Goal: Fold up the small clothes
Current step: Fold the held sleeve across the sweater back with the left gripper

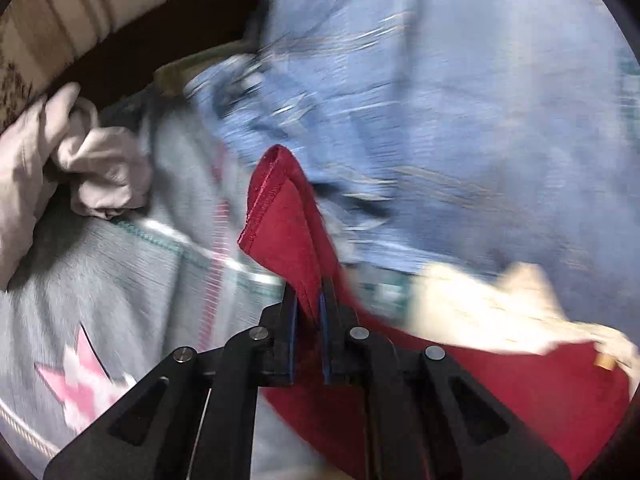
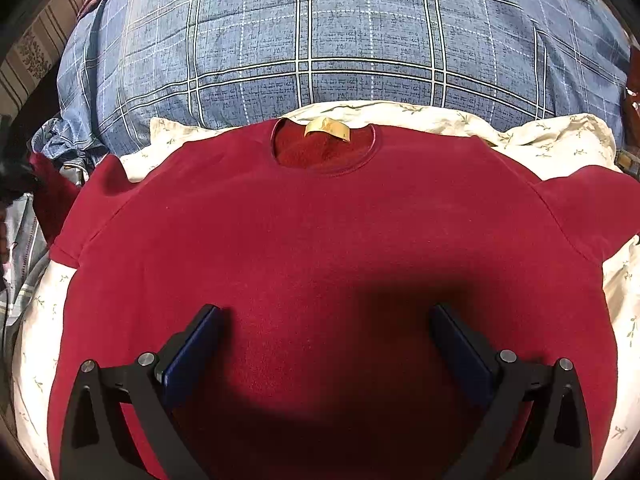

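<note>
Behind our work lies a blue plaid quilt, with a cream floral sheet spread over it as a flat folding surface. On that sheet our red sweatshirt rests face up, neckline away from us, tan label showing. We hold the left gripper pinched tight on its hemmed sleeve cuff, lifted, probably to fold it inward. Our right gripper hovers over the chest, fingers spread wide.
</note>
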